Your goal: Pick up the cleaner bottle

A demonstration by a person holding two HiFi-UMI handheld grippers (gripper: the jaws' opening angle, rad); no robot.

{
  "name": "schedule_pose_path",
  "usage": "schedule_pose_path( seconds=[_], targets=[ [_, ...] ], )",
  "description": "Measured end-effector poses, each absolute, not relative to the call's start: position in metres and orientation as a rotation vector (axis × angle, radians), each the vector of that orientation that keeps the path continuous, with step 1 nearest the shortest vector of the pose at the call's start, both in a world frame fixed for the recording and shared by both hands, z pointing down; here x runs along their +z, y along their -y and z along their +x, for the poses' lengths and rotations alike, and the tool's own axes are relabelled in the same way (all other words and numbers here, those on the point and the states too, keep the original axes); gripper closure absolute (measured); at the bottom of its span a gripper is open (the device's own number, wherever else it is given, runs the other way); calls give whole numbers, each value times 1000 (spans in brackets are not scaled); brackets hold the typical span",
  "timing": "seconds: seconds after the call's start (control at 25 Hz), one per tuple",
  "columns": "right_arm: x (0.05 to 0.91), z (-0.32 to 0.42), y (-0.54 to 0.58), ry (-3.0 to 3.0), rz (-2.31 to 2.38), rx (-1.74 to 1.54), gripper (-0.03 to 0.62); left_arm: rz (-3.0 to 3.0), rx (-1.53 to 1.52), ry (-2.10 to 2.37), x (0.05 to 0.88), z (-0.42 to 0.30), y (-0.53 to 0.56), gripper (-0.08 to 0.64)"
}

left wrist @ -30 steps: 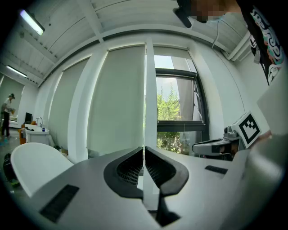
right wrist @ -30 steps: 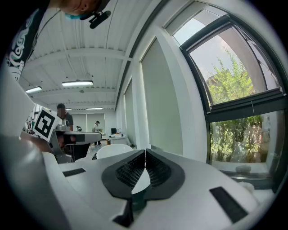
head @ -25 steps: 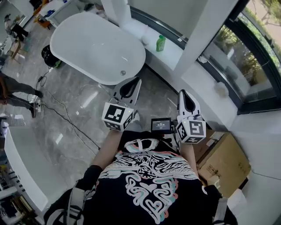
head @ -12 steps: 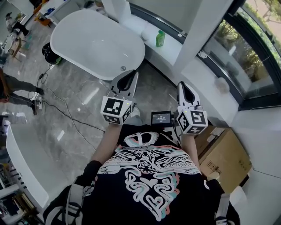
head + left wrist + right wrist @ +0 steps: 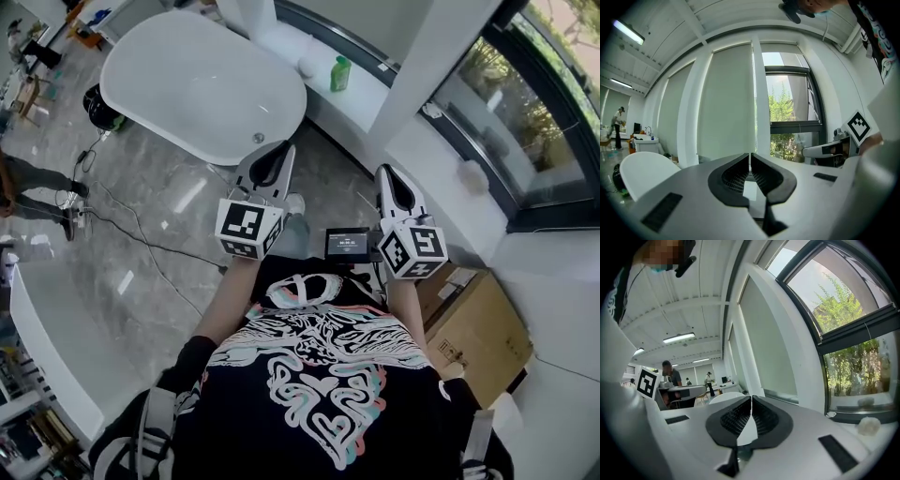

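We see a glossy white oval bathtub (image 5: 202,89) upper left, polished grey marble floor (image 5: 141,281), green plastic cleaner bottle (image 5: 340,73), matt brown cardboard box (image 5: 483,333) lower right.

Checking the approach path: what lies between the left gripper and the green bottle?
Head view: between left gripper and bottle, just grey floor and the ledge's edge; the bathtub lies beside that line.

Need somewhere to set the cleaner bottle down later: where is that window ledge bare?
The window ledge is bare between the green bottle and the white pillar. On the bottle's bathtub side a white round object crowds it. The grey floor between bathtub and ledge is open for passing.
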State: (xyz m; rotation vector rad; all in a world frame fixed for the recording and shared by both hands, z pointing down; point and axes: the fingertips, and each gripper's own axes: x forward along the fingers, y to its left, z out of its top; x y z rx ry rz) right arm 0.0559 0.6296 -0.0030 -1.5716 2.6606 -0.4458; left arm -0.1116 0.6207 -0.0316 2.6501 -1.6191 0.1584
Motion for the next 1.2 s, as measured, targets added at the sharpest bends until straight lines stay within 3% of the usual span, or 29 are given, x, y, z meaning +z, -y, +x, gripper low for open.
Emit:
schedule_pose_path(
  seconds=[0.44,1.04,1.2],
  targets=[
    [13,60,-533,-2691,-1732,-378,563,2684,156,1635,-23,-115,-511,532],
    [25,31,-308,-2748,-1807,-339,563,2684,258,1527,1,-135,-267,531],
    [-36,4,-251,-2787,-1853,-302,563,2670,242,1473,-50,-160,-209,532]
  ],
)
